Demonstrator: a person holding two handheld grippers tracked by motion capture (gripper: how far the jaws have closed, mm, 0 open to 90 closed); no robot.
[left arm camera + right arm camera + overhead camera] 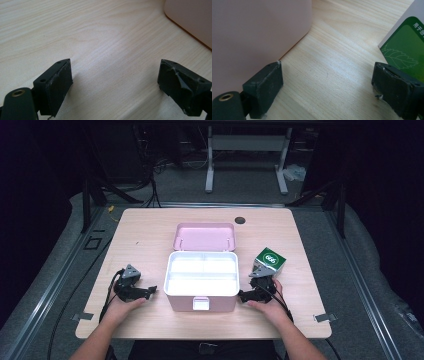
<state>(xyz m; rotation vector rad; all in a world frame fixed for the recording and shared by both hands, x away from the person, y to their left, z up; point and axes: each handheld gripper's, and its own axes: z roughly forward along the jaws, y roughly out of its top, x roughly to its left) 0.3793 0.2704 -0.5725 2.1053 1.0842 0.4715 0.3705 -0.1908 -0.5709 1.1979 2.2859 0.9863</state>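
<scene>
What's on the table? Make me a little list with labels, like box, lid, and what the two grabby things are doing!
table: light wood
box: pink, open, with a white divided tray inside, no items seen in it
lid: pink, tipped back behind the box
carton: green and white, right of the box
left gripper: open, holding nothing, left of the box
right gripper: open, holding nothing, between box and carton

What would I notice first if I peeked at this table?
The big pink box in the middle of the wooden table, its lid flipped open toward the back. Next, the bright green and white carton to its right, just beyond the right gripper; the left gripper rests on the box's other side.
</scene>
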